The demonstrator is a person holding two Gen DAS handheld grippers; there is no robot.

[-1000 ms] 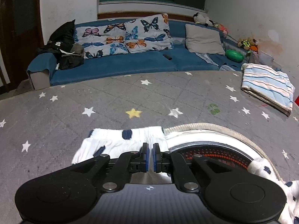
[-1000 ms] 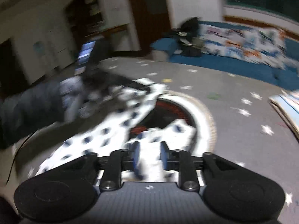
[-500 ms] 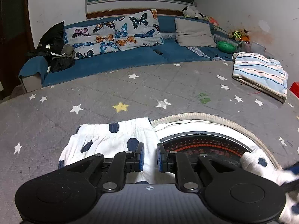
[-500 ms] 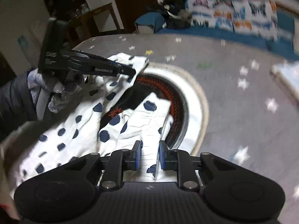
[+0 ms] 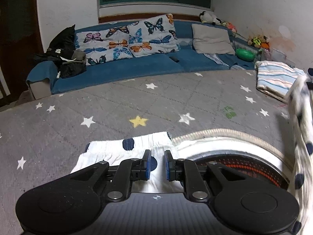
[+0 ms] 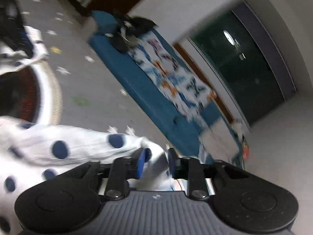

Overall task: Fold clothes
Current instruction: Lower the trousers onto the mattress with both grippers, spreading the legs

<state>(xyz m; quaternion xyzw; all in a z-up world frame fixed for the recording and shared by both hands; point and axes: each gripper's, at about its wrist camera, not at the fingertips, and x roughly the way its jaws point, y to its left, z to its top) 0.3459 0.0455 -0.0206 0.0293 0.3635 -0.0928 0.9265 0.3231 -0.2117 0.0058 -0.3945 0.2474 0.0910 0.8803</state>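
Observation:
A white garment with dark blue dots lies on the grey star-patterned mat, its waistband end just ahead of my left gripper. The left jaws stand slightly apart over the cloth, not clamping it. My right gripper is shut on another part of the dotted garment and holds it raised; that lifted cloth hangs blurred at the right edge of the left wrist view. The right wrist view is tilted and blurred.
A round mat with red dots and a beige rim lies under the garment. A folded striped cloth sits at the right. A blue sofa with butterfly pillows and dark clothes lines the far side.
My left jaws have opened from shut and let go of the cloth. My right gripper has swung up and to the right, lifting its part of the dotted garment off the mat.

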